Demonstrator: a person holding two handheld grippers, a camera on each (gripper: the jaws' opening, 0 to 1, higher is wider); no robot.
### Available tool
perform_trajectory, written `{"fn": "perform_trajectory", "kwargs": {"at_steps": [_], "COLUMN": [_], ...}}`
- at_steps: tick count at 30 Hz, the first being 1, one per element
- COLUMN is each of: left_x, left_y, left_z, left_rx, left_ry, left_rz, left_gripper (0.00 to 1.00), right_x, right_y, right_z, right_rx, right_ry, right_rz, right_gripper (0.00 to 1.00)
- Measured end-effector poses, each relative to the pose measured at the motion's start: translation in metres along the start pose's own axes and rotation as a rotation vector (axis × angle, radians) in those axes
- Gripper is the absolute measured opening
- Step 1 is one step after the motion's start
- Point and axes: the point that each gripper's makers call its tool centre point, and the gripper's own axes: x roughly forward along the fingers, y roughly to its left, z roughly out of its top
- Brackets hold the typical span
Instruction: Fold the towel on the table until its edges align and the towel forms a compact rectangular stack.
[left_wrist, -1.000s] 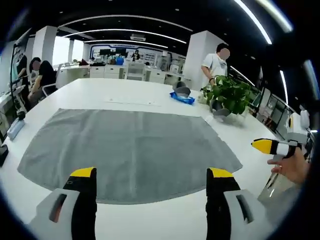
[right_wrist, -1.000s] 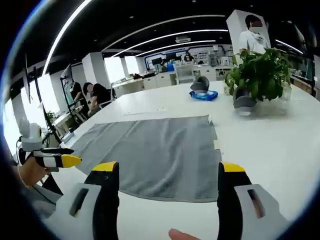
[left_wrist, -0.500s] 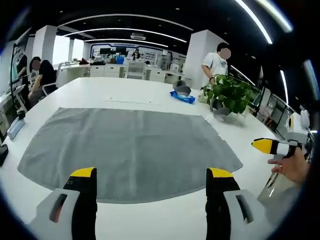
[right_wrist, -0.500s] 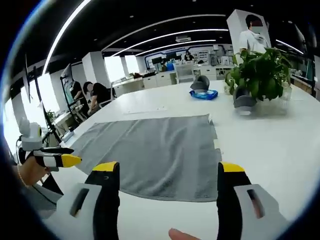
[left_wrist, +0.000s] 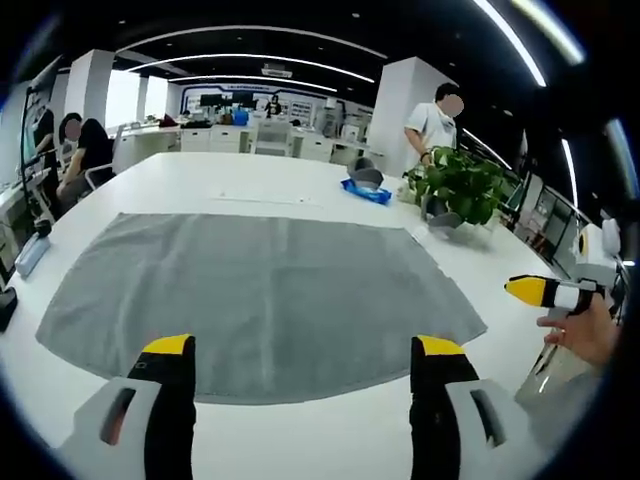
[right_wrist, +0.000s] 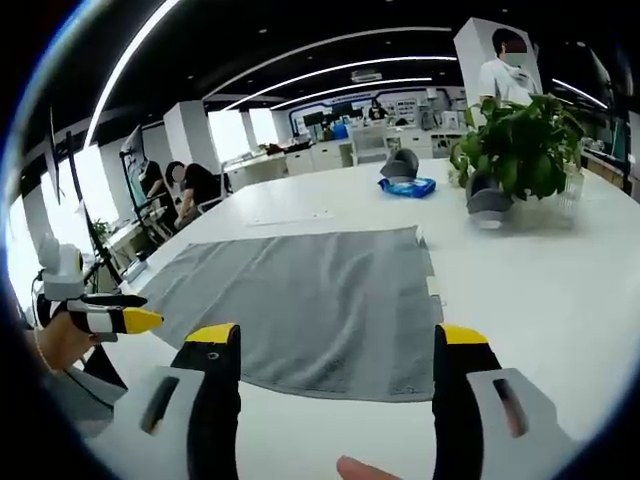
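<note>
Both grippers hover above the near edge of the table, jaws spread wide and holding nothing: the left gripper (left_wrist: 300, 350) and the right gripper (right_wrist: 338, 340). Just ahead of each lies the grey towel (left_wrist: 260, 290), spread flat and unfolded on the white table (left_wrist: 250, 180), its near edge close to the jaw tips. Beyond the towel's far right corner stand a potted plant (right_wrist: 515, 140) and a blue packet (right_wrist: 408, 188).
</note>
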Motion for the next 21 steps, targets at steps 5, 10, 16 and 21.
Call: {"fn": "perform_trajectory", "kwargs": {"at_steps": [5,10,16,21], "left_x": [0.000,0.000,0.000,0.000], "left_y": [0.000,0.000,-0.001,-0.004], "left_z": [0.000,0.000,-0.001,0.002], "left_rx": [-0.001,-0.004,0.002,-0.011], "left_ry": [0.002,0.003,0.007,-0.001], "left_rz": [0.003,0.001,-0.002,-0.021], "left_gripper": [0.91,0.90,0.88,0.84], "right_x": [0.001,0.001,0.000,-0.003], "right_y": [0.000,-0.002,-0.007,-0.020], "right_z": [-0.001,-0.001,-0.001,-0.003], "right_rx": [-0.001,0.000,0.004,-0.001], "right_ry": [0.006,0.007,0.006,0.016], "right_rz": [0.002,-0.002,-0.024,-0.085], "right_gripper": [0.79,0.78,0.75,0.73]}}
